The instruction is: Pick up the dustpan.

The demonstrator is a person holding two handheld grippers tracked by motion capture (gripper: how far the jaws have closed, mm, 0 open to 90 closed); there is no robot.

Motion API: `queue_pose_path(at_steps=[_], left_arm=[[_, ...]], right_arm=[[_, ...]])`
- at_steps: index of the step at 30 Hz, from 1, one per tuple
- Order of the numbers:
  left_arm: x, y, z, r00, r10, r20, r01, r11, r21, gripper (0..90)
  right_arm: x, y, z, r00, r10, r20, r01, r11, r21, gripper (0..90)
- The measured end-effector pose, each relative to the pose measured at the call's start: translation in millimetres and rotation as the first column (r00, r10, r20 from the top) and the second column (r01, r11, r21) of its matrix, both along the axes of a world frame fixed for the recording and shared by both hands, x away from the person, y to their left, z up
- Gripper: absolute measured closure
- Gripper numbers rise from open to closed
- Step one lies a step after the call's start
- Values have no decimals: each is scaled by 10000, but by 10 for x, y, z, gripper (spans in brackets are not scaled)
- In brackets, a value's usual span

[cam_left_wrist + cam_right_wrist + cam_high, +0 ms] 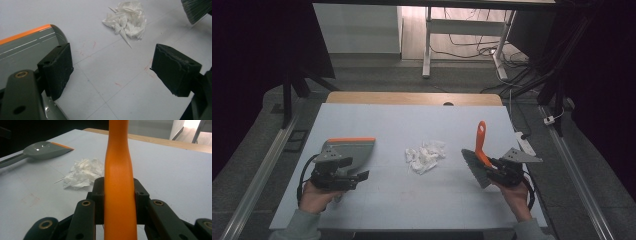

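The right hand-held gripper [498, 172] pinches a brush [477, 159]; the left hand-held gripper [354, 177], jaws spread, hovers beside a dustpan [352, 148] near crumpled paper [425, 155] on the counter [412, 200].

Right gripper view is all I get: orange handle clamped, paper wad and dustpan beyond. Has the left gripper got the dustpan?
Observer: No. The left gripper is open, with bare table between its jaws; the dustpan lies right beside one jaw.
Operator: Where are the bristles?
Observer: In the high view the brush has its dark bristles on the paper wad side of the right gripper, apart from the wad.
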State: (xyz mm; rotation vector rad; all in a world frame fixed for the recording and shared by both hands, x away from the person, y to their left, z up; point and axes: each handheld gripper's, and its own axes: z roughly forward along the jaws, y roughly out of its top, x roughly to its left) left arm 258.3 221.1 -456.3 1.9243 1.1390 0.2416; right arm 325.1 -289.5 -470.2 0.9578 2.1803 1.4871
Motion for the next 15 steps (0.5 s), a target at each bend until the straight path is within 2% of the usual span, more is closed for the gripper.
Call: queue_pose_path(at_steps=[6, 7, 8, 9, 10, 11, 12, 13, 15], left_arm=[[35, -8, 92, 9988, 429, -255, -422, 9987, 303, 182], [46, -9, 110, 9982, 478, -364, -463, 9981, 399, 180], [83, -6, 141, 9964, 494, -686, -448, 9967, 670, 174], [83, -6, 141, 9964, 494, -686, -448, 9967, 670, 172], [116, 1, 166, 9936, 820, -773, -740, 9921, 1014, 172], [131, 7, 172, 9915, 1000, -831, -905, 9896, 1119, 172], [131, 7, 172, 9915, 1000, -831, -905, 9896, 1119, 171], [154, 32, 174, 9870, 1283, -966, -1169, 9864, 1158, 171], [159, 68, 159, 9820, 1544, -1087, -1414, 9828, 1185, 167]], right_arm=[[8, -7, -3, 10000, -69, -29, 69, 10000, -18, 703], [7, -7, -2, 10000, -63, -26, 63, 10000, 12, 703], [6, -5, -2, 10000, -38, -25, 38, 10000, 37, 703], [6, -3, -2, 10000, -20, -16, 20, 10000, 30, 703], [6, -1, -4, 10000, -12, -14, 12, 10000, 16, 703], [7, -1, -5, 10000, -2, -29, 2, 10000, 16, 703], [8, 0, -7, 10000, 18, -47, -18, 10000, 31, 703], [7, 0, -8, 10000, 11, -61, -11, 10000, 28, 703], [7, 3, -9, 10000, 0, -70, 1, 10000, 16, 703]])
